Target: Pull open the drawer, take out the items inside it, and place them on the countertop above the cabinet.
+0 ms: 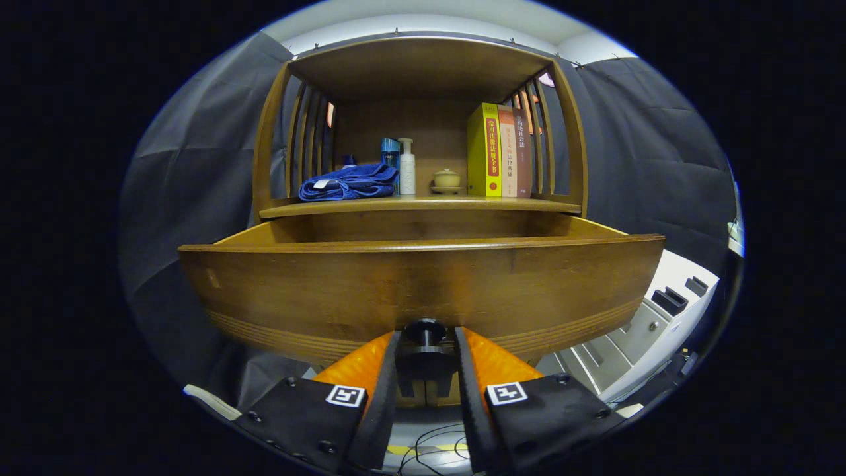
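A wooden drawer (423, 284) stands pulled out from the cabinet, its broad front panel facing me. A dark round knob (425, 332) sits at the bottom middle of that panel. My gripper (426, 354) is shut on the knob, one finger pressing on each side of it. The drawer's inside is hidden behind the front panel. Above the drawer runs the wooden countertop (423, 205), beyond the fingers.
On the countertop lie a folded blue towel (349, 183), a blue bottle (390, 153), a white pump bottle (406, 168), a small lidded cup (447, 179) and three upright books (500, 151). Slatted side walls and a roof enclose it. A white unit (654, 317) stands right.
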Available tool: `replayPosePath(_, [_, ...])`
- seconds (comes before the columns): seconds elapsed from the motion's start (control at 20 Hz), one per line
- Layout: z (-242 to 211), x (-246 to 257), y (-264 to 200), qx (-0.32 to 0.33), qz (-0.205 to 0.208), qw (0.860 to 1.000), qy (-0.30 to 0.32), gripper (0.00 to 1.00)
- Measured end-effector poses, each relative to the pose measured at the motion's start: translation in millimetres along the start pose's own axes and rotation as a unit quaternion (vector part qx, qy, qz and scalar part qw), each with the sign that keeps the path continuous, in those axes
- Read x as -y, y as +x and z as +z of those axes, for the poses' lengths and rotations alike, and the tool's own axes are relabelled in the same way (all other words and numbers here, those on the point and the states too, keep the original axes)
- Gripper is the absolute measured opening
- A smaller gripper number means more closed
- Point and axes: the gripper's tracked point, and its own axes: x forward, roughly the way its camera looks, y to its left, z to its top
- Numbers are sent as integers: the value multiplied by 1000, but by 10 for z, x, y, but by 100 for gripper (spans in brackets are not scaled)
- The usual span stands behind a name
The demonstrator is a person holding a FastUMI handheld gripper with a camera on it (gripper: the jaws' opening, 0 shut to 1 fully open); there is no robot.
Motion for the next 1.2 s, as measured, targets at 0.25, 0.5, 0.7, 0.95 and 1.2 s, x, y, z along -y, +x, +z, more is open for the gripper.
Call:
replayPosePath(0.25, [171, -60, -92, 21, 13, 1000, -3, 85])
replayPosePath(0.5, [1070, -6, -377, 90, 22, 995, -22, 98])
replayPosePath(0.7, [1959, -41, -185, 68, 46, 994, -71, 98])
replayPosePath(0.95, [2028, -51, 580, -83, 63, 987, -122, 99])
replayPosePath(1.2, [1187, -100, 1056, -266, 87, 955, -96, 98])
